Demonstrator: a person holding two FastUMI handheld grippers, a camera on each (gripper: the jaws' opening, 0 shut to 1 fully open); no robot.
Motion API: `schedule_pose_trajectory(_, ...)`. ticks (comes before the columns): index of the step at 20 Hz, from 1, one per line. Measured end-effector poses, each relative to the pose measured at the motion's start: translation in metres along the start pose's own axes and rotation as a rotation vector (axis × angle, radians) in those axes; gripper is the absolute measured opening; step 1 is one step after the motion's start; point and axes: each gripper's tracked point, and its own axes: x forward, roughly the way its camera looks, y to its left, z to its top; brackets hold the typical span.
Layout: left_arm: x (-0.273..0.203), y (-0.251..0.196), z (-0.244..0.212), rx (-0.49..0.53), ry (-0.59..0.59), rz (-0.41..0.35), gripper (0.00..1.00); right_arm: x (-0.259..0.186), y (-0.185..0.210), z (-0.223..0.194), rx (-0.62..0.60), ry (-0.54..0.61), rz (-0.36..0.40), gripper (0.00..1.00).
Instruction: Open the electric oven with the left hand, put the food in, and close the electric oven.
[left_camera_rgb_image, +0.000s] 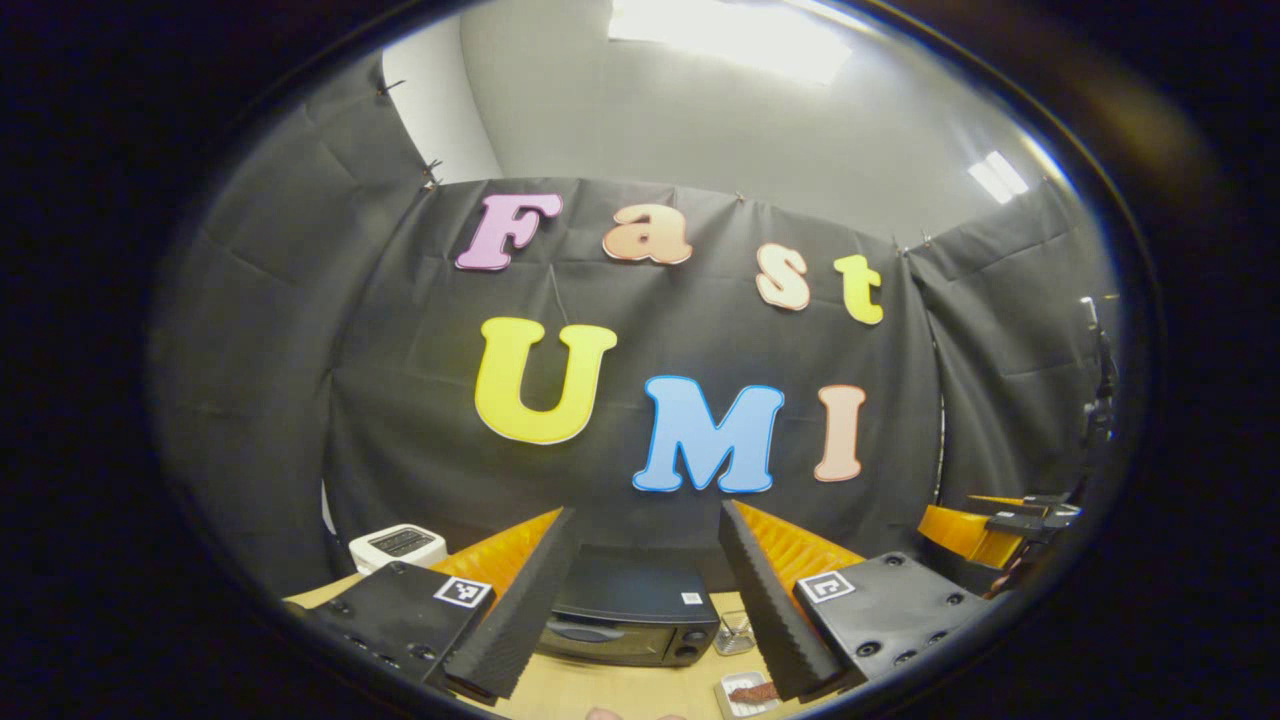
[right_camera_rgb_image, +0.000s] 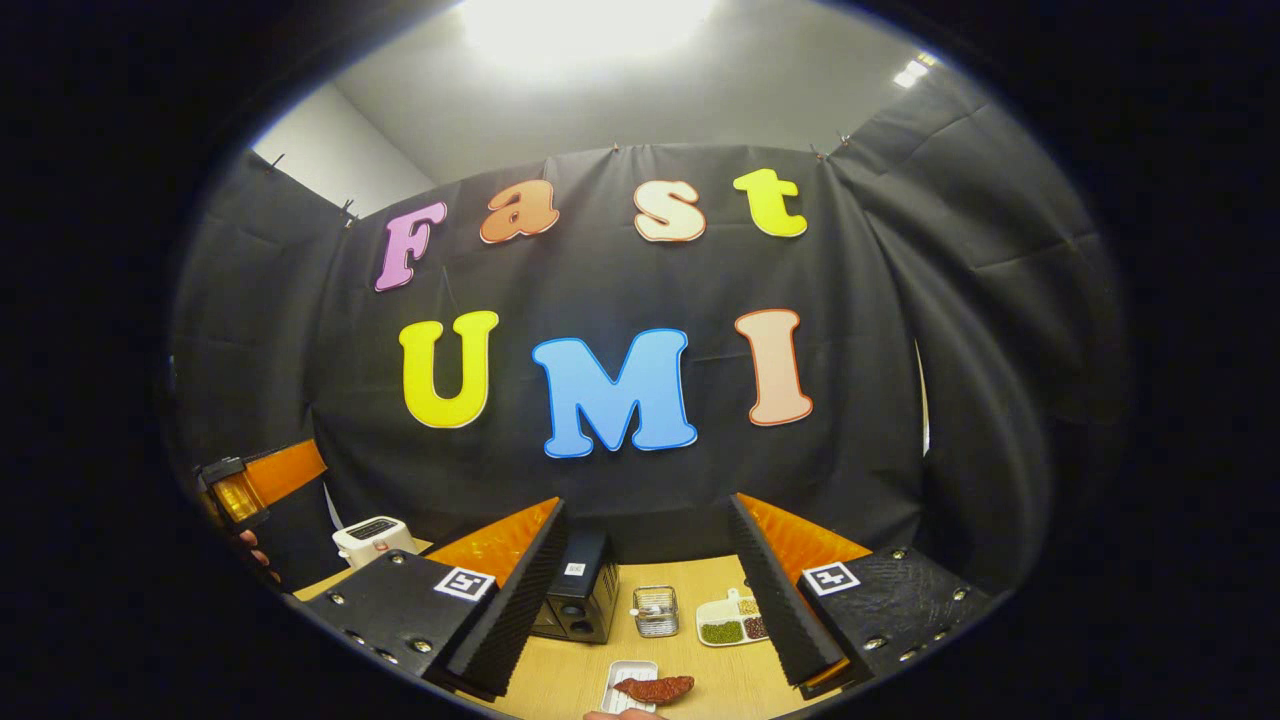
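Observation:
A black electric oven (left_camera_rgb_image: 630, 620) stands on the wooden table with its door closed, straight ahead between the fingers of my left gripper (left_camera_rgb_image: 645, 610), which is open and holds nothing. In the right gripper view the oven (right_camera_rgb_image: 578, 598) sits left of centre. A small white tray (right_camera_rgb_image: 628, 685) with a reddish-brown piece of food (right_camera_rgb_image: 655, 688) lies near the front edge, below my right gripper (right_camera_rgb_image: 640, 600), which is open and empty. The same tray (left_camera_rgb_image: 748, 693) and food (left_camera_rgb_image: 752, 691) appear at the bottom right of the left gripper view. The other gripper (left_camera_rgb_image: 1000, 530) hangs at the far right there.
A white toaster (left_camera_rgb_image: 397, 546) stands left of the oven, seen too as the toaster (right_camera_rgb_image: 372, 540). A small wire basket (right_camera_rgb_image: 656, 610) and a divided plate (right_camera_rgb_image: 733, 620) of beans lie right of the oven. The table (right_camera_rgb_image: 700, 680) runs back to the black cloth wall.

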Motion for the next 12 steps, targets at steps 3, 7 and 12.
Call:
schedule_pose_trajectory(3,-0.002,0.004,0.0,-0.018,0.014,-0.029,0.92,-0.005,0.011,0.001,0.003,-0.003,-0.006,0.96)
schedule_pose_trajectory(7,-0.007,0.018,0.01,0.01,0.007,-0.058,0.95,-0.009,0.026,0.007,0.018,-0.011,-0.018,0.96)
schedule_pose_trajectory(12,-0.005,0.035,0.008,-0.002,0.016,-0.048,0.98,-0.014,0.033,0.007,-0.014,-0.024,-0.021,0.96)
